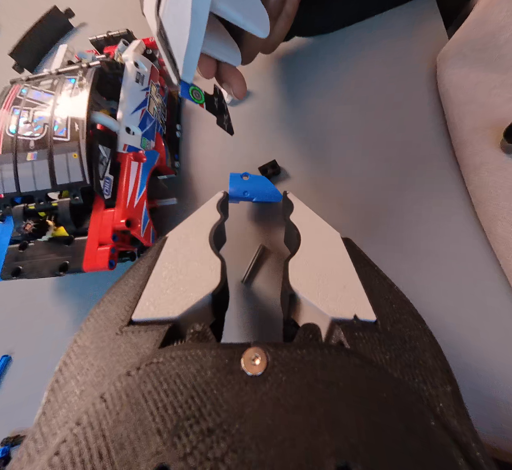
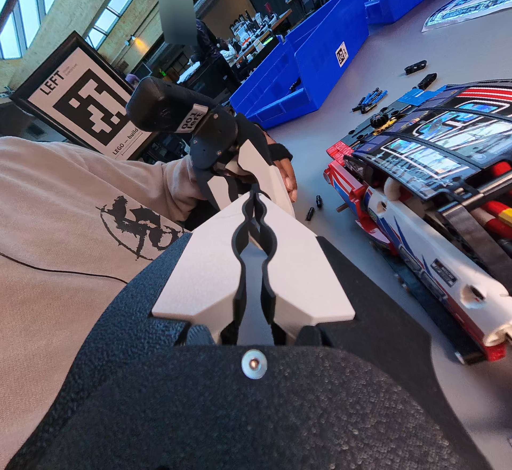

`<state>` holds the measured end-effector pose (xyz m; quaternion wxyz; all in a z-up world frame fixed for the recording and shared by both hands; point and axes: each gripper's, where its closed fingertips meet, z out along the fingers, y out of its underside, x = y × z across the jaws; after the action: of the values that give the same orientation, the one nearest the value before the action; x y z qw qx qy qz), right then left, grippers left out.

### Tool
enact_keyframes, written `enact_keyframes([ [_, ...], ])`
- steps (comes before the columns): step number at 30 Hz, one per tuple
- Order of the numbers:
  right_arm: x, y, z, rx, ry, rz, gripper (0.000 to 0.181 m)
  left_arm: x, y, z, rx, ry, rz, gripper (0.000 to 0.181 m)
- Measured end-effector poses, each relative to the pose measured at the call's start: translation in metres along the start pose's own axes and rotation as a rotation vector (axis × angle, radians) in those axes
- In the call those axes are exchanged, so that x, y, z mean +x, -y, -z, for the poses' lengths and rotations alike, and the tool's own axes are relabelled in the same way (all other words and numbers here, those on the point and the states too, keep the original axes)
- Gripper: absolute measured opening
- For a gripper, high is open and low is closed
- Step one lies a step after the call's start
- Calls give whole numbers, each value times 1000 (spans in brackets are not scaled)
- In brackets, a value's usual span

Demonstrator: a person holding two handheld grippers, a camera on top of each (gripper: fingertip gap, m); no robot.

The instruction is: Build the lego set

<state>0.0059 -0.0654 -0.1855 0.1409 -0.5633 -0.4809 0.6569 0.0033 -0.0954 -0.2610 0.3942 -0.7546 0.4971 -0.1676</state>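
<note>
At far left we find the lego car [image 1: 110, 151] largely assembled on the bench [image 1: 360, 124]. Loose parts remain: the blue panel [image 1: 253, 188] sits at the left gripper [image 1: 255, 196] (jaws wide). The right gripper [image 2: 253, 196] shows jaws nearly closed, apparently empty.

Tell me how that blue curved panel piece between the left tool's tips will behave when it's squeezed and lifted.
The blue curved plastic panel piece looks rigid and thin, so probably light and unbending. Its glossy, sloped surface might slip between the left tool tips. Lying flat on the grey table, it seems unlikely to roll.
</note>
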Motion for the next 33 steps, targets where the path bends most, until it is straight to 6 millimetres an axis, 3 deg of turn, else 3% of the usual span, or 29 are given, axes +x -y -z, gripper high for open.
enact_keyframes([
  [10, 5, -11, -7, -55, -38, -30, 0, 7, -6, -7, -52, -18, 30, 38],
  [17, 3, -14, -15, -66, -40, -71, 0, 3, 10, 14, 87, -80, 120, 48],
  [22, -1, -12, -20, -39, -33, -108, 0, -8, 21, 33, 249, -133, 202, 36],
  [28, -7, -13, -20, 2, -31, -162, 0, -29, 11, 35, 255, -43, 211, 44],
  [33, -8, -13, -15, 39, -39, -195, 0, -22, 1, 25, 180, -39, 159, 48],
])
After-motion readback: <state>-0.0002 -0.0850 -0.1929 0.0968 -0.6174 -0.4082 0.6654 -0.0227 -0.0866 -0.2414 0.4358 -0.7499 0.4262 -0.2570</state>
